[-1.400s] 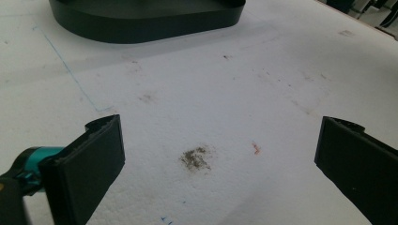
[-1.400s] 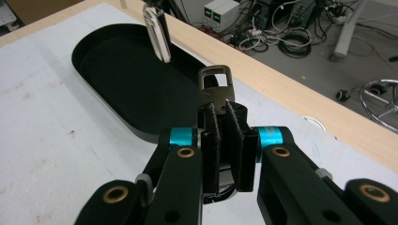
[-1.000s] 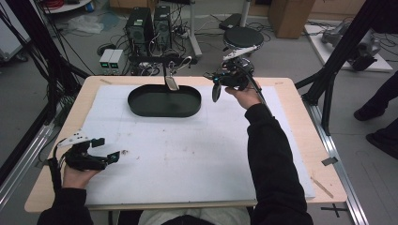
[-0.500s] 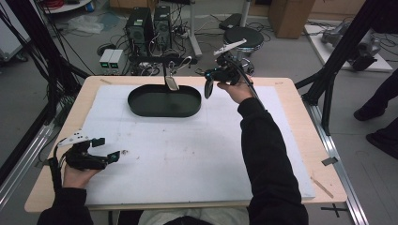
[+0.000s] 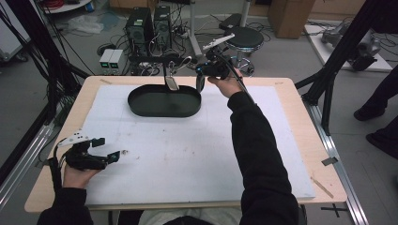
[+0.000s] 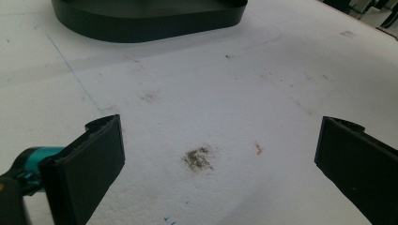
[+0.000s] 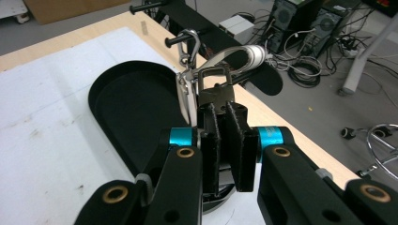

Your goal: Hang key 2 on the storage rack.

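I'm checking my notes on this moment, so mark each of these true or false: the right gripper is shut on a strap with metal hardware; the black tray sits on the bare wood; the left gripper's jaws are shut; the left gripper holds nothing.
1. The right gripper is shut on a strap with metal hardware. True.
2. The black tray sits on bare wood. False: it rests on the white foam sheet.
3. The left gripper has its jaws shut. False: they stand wide apart.
4. The left gripper holds nothing. True.

The white foam mat lies open from the table's near edge up to the black oval tray, whose raised wall blocks low passage at the far side, where hanging metal clips crowd the space above its rim.
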{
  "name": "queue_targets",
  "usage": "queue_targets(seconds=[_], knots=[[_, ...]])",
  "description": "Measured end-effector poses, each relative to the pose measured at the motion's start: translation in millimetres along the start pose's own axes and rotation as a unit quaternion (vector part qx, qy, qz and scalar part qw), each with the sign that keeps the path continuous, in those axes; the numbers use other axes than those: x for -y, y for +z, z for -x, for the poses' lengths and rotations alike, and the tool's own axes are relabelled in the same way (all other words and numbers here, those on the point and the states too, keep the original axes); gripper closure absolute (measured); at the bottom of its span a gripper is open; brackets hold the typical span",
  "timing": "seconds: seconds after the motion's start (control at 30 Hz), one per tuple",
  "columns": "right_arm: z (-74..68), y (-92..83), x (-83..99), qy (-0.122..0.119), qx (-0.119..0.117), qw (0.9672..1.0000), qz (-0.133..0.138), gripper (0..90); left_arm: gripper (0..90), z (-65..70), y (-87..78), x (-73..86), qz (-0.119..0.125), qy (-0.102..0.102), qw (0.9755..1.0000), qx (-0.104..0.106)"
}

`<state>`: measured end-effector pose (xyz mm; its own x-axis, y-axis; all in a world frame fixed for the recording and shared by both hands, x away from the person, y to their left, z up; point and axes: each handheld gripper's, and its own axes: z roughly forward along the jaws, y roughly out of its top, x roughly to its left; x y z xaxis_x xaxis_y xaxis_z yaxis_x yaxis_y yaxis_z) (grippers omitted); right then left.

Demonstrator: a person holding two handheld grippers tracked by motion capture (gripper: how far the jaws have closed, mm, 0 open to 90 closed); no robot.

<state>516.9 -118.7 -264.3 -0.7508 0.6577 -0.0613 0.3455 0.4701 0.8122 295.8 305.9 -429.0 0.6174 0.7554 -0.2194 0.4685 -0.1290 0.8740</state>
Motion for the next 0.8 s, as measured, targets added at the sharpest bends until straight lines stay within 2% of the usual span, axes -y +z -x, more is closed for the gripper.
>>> queue_targets(seconds=[0.1,0.17,0.27,0.4,0.6,0.8], knots=[[1.1,5.3,0.0,0.003,0.002,1.0,-0.003,84.4,2.4,-0.1,0.0,0.0,0.001,-0.001,1.0,0.0],[0.9,11.0,1.0,-0.002,0.004,0.9998,-0.021,84.2,2.4,-0.1,0.2,-0.1,0.0,-0.001,1.0,0.001],[0.1,16.8,2.8,-0.004,0.013,0.9993,-0.034,84.0,2.3,0.0,0.9,-0.2,0.0,0.0,1.0,0.002],[-1.5,21.0,2.6,-0.008,0.03,0.9988,-0.038,83.6,2.4,-0.4,0.9,-0.1,0.0,0.001,1.0,0.002],[-7.3,33.2,4.6,-0.023,0.063,0.9955,-0.067,82.6,2.3,0.3,2.5,-0.7,-0.002,0.004,1.0,0.005],[-10.7,43.9,5.0,-0.022,0.087,0.9937,-0.067,82.0,2.3,-0.4,2.1,-0.7,0.001,0.0,1.0,0.006]])
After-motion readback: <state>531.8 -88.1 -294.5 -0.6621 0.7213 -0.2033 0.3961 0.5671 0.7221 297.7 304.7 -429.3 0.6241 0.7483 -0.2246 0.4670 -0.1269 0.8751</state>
